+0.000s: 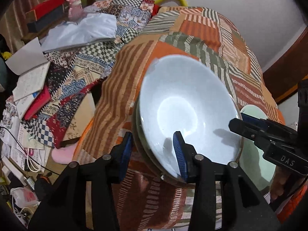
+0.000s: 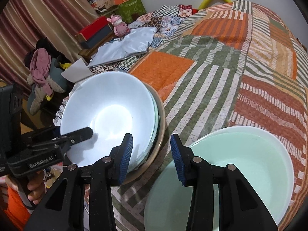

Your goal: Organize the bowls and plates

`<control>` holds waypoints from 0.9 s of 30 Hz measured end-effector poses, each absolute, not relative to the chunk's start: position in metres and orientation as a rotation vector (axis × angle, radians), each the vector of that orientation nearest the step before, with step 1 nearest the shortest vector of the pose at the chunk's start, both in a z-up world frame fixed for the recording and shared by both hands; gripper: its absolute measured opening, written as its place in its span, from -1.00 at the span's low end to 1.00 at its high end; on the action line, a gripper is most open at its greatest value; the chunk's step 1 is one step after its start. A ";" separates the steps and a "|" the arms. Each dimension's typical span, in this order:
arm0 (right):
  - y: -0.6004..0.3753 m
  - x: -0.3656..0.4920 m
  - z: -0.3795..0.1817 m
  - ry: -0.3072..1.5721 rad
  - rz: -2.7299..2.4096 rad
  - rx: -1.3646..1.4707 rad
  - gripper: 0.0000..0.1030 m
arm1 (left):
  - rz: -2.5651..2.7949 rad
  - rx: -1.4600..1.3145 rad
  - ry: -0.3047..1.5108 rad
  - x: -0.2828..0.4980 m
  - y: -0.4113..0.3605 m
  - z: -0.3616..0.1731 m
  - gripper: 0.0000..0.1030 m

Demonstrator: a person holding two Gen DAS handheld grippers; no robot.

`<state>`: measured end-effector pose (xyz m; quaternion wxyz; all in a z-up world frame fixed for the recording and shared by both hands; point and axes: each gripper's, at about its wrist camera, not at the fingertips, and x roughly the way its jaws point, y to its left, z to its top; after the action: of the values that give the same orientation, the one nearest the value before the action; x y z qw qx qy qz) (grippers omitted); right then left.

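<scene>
A pale blue-white bowl [image 1: 188, 104] [image 2: 111, 111] tops a stack of several dishes on the quilt; the lowest dish shows a tan rim [image 2: 162, 127]. My left gripper [image 1: 153, 150] straddles the stack's near rim, one pad inside the bowl and one outside, with no visible squeeze. One of its fingers [image 2: 82, 132] hovers over the bowl and casts a shadow. My right gripper [image 2: 152, 154] [image 1: 239, 120] is open at the stack's other edge; the rim and bare quilt lie between its jaws. A mint-green bowl [image 2: 240, 163] [image 1: 252, 154] sits nested in a white bowl [image 2: 286, 148] just right of the stack.
A striped patchwork quilt [image 2: 211, 61] covers the bed under the dishes. Behind the stack lie a white folded cloth [image 2: 127, 48], a pink toy [image 2: 119, 26] and boxes. Books and papers [image 1: 30, 80] crowd the floor to the left. A person's hand [image 2: 35, 188] holds the left gripper.
</scene>
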<state>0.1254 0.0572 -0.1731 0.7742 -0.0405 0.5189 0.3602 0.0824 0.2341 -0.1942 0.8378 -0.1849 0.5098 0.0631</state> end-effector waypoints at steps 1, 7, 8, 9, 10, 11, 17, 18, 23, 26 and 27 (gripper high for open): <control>0.059 0.126 -0.174 1.127 0.782 -0.091 -0.28 | 0.131 -0.393 1.083 0.083 0.234 -0.197 -0.19; 0.070 0.127 -0.183 1.147 0.790 -0.105 -0.26 | 0.125 -0.404 1.082 0.085 0.237 -0.204 -0.19; 0.071 0.127 -0.184 1.149 0.792 -0.104 -0.23 | 0.126 -0.400 1.080 0.085 0.237 -0.205 -0.19; 0.072 0.128 -0.185 1.151 0.789 -0.104 -0.23 | 0.126 -0.398 1.078 0.086 0.236 -0.204 -0.19; 0.073 0.128 -0.186 1.153 0.787 -0.104 -0.23 | 0.126 -0.396 1.075 0.085 0.236 -0.204 -0.19; 0.074 0.129 -0.187 1.154 0.785 -0.108 -0.23 | 0.126 -0.395 1.074 0.086 0.236 -0.204 -0.19; 0.076 0.128 -0.187 1.146 0.759 -0.130 -0.27 | 0.154 -0.369 1.063 0.087 0.231 -0.199 -0.19; 0.075 0.129 -0.186 1.153 0.759 -0.117 -0.28 | 0.165 -0.362 1.063 0.087 0.229 -0.198 -0.19; 0.070 0.133 -0.185 1.167 0.748 -0.073 -0.33 | 0.196 -0.339 1.054 0.088 0.224 -0.191 -0.19; 0.066 0.130 -0.182 1.159 0.744 -0.067 -0.33 | 0.204 -0.339 1.045 0.087 0.222 -0.185 -0.19; 0.065 0.129 -0.180 1.156 0.744 -0.065 -0.33 | 0.204 -0.340 1.043 0.087 0.221 -0.183 -0.19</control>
<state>0.1290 0.0646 -0.1805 0.7723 -0.0299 0.5336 0.3434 0.0868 0.2213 -0.1830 0.8484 -0.1615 0.4948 0.0969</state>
